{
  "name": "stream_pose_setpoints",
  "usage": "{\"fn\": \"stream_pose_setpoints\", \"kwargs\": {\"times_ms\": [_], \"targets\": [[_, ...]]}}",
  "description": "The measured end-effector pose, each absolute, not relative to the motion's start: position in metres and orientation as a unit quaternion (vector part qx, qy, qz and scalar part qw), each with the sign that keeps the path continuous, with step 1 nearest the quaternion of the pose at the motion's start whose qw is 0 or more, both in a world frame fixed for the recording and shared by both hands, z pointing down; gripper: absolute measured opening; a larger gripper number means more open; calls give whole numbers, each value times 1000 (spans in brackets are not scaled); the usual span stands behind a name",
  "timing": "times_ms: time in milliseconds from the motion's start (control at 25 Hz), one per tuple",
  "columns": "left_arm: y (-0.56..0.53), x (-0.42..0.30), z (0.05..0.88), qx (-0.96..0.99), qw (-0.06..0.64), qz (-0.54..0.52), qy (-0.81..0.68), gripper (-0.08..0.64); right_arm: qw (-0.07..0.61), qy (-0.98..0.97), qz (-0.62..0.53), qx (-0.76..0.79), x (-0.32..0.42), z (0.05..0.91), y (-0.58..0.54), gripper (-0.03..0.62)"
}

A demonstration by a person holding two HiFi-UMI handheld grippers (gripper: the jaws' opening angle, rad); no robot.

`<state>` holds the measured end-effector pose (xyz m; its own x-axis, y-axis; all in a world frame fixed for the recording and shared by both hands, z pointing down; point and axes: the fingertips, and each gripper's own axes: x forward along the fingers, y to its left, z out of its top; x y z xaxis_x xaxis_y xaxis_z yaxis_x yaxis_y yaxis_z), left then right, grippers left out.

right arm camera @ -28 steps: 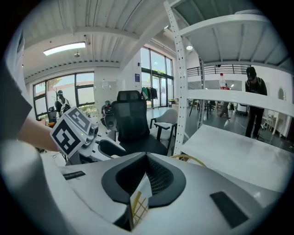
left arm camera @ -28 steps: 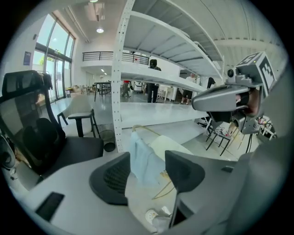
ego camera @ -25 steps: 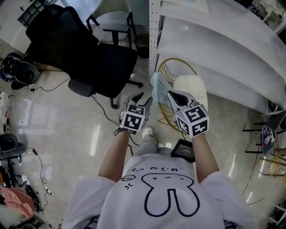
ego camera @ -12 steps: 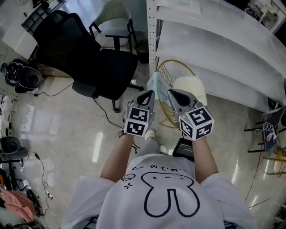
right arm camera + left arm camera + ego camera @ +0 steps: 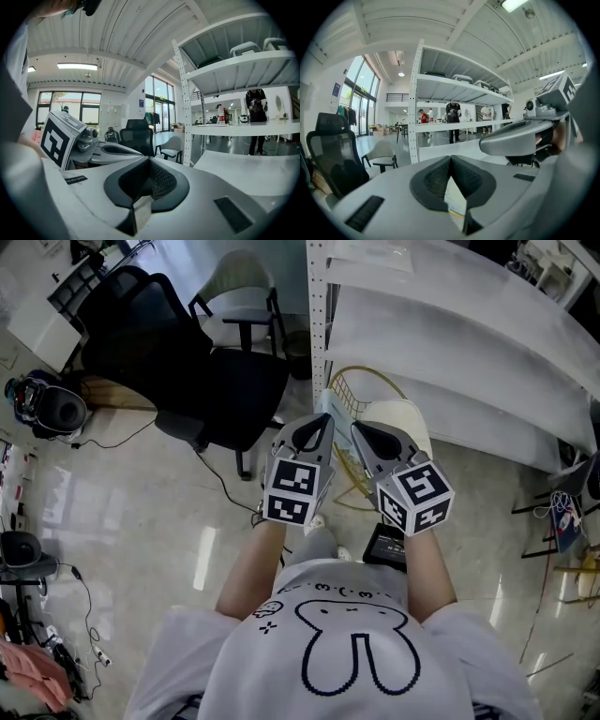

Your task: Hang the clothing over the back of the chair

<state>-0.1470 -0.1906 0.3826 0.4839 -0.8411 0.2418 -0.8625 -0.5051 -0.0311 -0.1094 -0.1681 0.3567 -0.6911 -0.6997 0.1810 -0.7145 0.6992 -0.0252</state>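
Observation:
A pale blue piece of clothing (image 5: 331,413) hangs between my two grippers above a gold wire basket (image 5: 361,379). In the head view the left gripper (image 5: 324,420) and the right gripper (image 5: 355,428) are side by side, both shut on the cloth's upper edge. The left gripper view shows the left gripper (image 5: 451,159) with its pads together and pale cloth (image 5: 455,199) below them. The right gripper (image 5: 149,161) looks the same, with cloth (image 5: 140,211) under the pads. A black office chair (image 5: 187,362) stands to the left, its tall back towards the upper left.
A white shelf rack (image 5: 450,324) runs along the right, its post (image 5: 319,306) just beyond the grippers. A cream cushion (image 5: 401,423) lies in the basket. A beige chair (image 5: 239,282) stands behind the black one. Cables (image 5: 220,486) and a helmet-like object (image 5: 47,409) lie on the floor.
Both grippers have risen and drawn closer together, lifting the cloth up from the basket. The left gripper's jaws have shut on the cloth.

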Motion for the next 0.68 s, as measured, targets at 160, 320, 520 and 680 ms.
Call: {"fn": "stream_pose_setpoints", "kwargs": {"times_ms": [160,320,520,680], "targets": [[-182,-145,374,861,39,108,-495,26,78,-919,34,384,-110,350,-160,-10],[-175,-148,364,861,26,104,-497,26,75,-919,22,386,-113,344,-153,-10],[-167,-144,354,863,11,99,-495,26,71,-920,12,386,-114,338,-146,-11],[-162,-138,351,865,2,97,-492,26,71,-919,5,387,-113,336,-142,-11]]}}
